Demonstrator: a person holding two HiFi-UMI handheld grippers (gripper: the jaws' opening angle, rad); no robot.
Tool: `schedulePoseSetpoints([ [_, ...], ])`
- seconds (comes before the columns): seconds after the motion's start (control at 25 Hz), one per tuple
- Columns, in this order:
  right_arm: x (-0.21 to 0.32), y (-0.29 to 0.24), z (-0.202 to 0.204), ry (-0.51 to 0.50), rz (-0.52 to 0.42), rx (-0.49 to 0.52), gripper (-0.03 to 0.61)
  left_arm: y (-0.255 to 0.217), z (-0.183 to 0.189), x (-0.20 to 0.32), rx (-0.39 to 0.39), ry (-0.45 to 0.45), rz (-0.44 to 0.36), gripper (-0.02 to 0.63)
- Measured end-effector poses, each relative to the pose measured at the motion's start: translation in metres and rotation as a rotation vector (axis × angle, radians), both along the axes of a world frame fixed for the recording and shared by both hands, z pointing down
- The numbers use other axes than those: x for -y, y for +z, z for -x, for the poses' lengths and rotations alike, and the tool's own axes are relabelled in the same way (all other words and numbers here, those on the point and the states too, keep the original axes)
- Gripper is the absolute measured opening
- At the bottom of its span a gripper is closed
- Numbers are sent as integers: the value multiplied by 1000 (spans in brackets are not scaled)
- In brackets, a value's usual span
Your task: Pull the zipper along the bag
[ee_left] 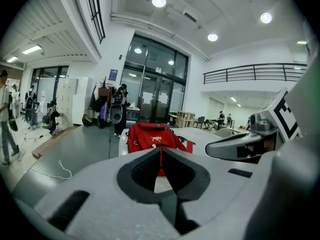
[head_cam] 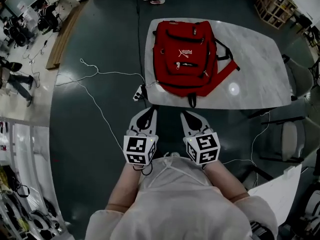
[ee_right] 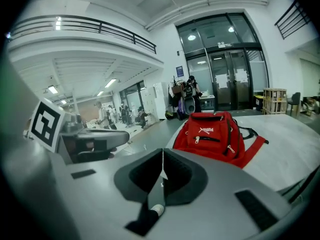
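Presently, no part of the zipper pull is under way; I judge this to be the approach stage.

**Grippers.** My left gripper [head_cam: 148, 113] and my right gripper [head_cam: 189, 115] are held side by side close in front of my body. Both are over the dark floor on the near side of the table, well apart from the bag.
- Left: jaws pressed together with nothing between them (its own view shows the pads meeting in a thin seam).
- Right: likewise closed tip to tip and empty.

**Task item.** The red fabric backpack [head_cam: 186, 56] lies flat on the white marble-topped table [head_cam: 255, 79], toward the table's left end. Its front panel faces up and a red strap trails off to its right. Several zipped pockets show on the panel. A pale zipper pull on the front pocket [ee_right: 197, 140] is visible from the right gripper view, and others hang nearby. Which zipper is meant I cannot tell from the task wording.

**Next move, in my judgement.**
- Carry both grippers forward over the table's near edge.
- Spread the jaws of one gripper and pinch a pull tab squarely.
- Press the other gripper on the fabric just beside the zipper track, so the bag does not slide when the tab is drawn.

A white cable on the floor [head_cam: 95, 74], left of the table, lies clear of the approach.
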State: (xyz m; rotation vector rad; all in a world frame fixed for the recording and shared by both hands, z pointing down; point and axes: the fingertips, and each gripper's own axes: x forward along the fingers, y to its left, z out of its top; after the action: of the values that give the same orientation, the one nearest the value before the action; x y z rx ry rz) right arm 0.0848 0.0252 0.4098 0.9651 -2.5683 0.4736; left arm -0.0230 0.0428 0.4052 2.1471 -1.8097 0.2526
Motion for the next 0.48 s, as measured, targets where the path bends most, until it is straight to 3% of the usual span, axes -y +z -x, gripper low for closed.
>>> schedulePoseSetpoints([
  [0.48, 102, 17, 117, 190, 83, -3, 28, 12, 123, 127, -15, 176, 65, 25],
])
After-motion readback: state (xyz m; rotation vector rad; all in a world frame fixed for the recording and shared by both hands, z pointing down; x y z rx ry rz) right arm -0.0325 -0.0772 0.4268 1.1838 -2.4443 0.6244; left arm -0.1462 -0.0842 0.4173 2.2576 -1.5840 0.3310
